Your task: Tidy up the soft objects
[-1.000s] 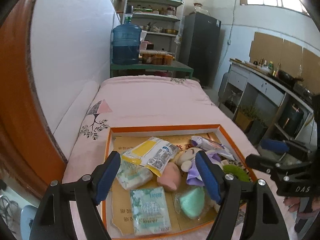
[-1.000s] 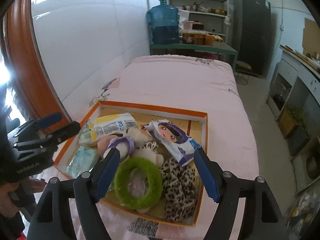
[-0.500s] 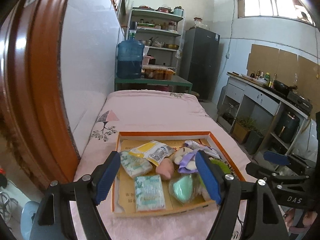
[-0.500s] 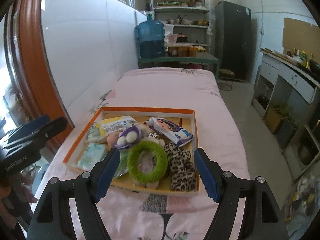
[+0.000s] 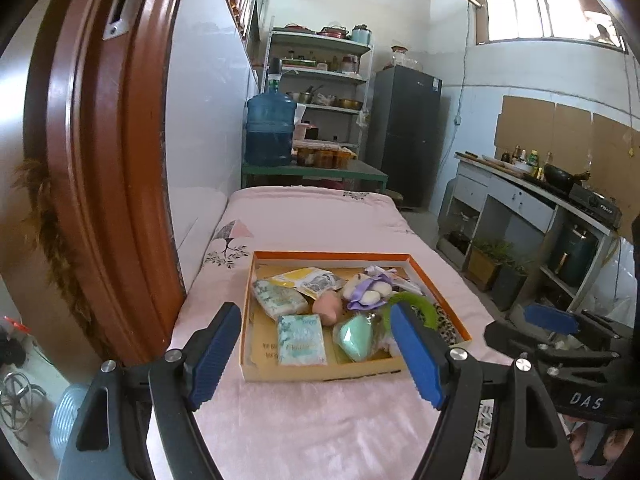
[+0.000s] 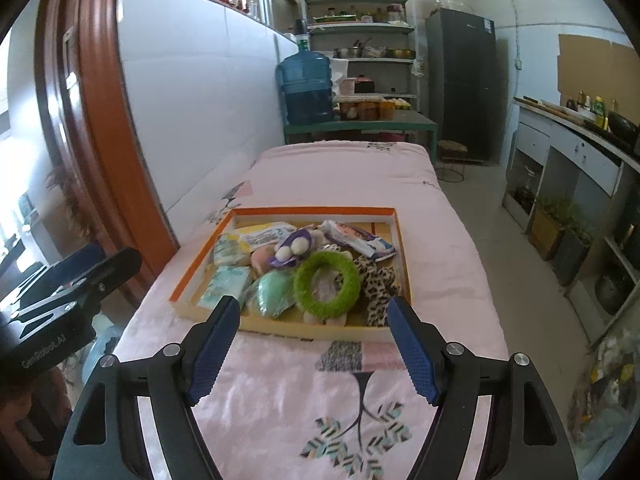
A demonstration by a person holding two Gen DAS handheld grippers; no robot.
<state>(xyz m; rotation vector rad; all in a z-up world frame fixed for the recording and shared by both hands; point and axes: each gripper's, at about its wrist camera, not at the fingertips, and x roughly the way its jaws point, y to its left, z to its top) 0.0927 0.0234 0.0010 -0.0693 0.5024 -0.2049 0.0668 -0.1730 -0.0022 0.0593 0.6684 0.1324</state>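
Several soft objects — tissue packs, a green ring, a leopard-print plush, a purple toy — lie heaped in the orange tray on the pink blanket. Both tools hang short of the tray's near edge, jaws spread wide and empty. From the right gripper the ring lies straight ahead; the left gripper faces the tissue packs — each looks nearer to its own side.
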